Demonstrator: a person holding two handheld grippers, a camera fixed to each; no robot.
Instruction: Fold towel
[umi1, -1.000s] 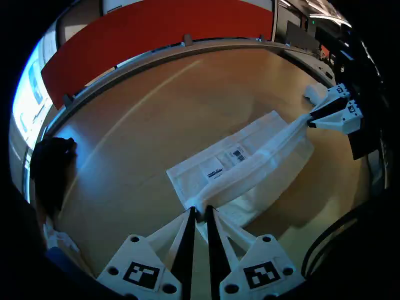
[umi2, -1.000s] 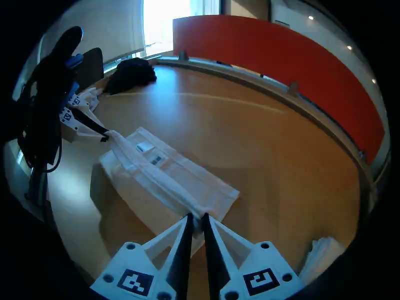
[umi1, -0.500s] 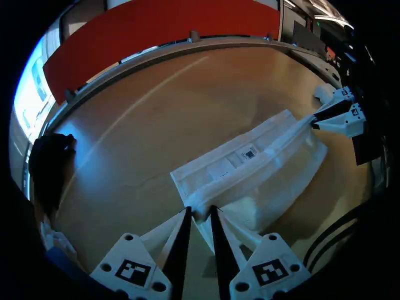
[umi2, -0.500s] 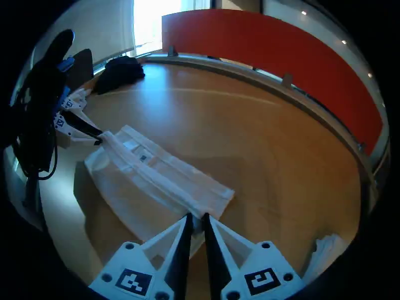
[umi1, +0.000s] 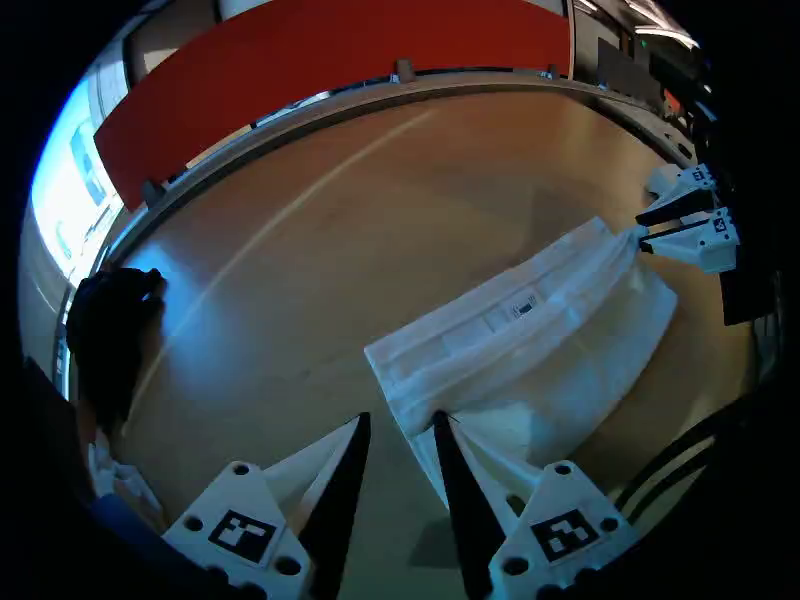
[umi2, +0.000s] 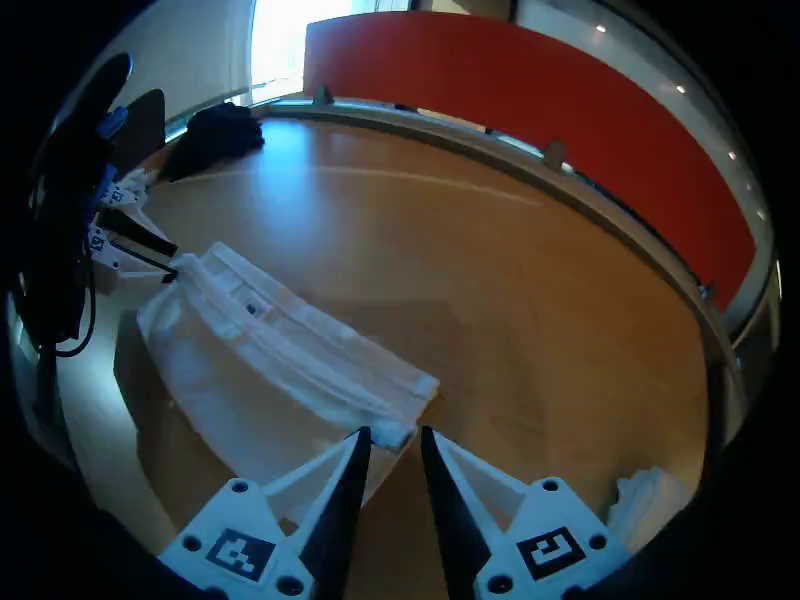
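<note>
Looking at a long white cloth towel lying on the smooth brown wooden worktop, w/ one long side doubled over into a thick ridge. Stretches end to end btw the two tools, long way pointing straight from one to the other.

On the left hand-held gripper: fingers wide apart, gripping nothing, near end of towel just ahead and touching the inner side of one finger.

On the right hand-held gripper: fingers apart too, not pinching, other end of towel sitting right at the fingertips.

Equally near for both: each close to its own end, far from the other end.

Prob. next: pinch one short end and carry it along the long way onto the other end. Best to catch both layers at the corner, else the ridge may slip out & sag.

Black soft bundle and red back panel well apart from towel, not in the way
</note>
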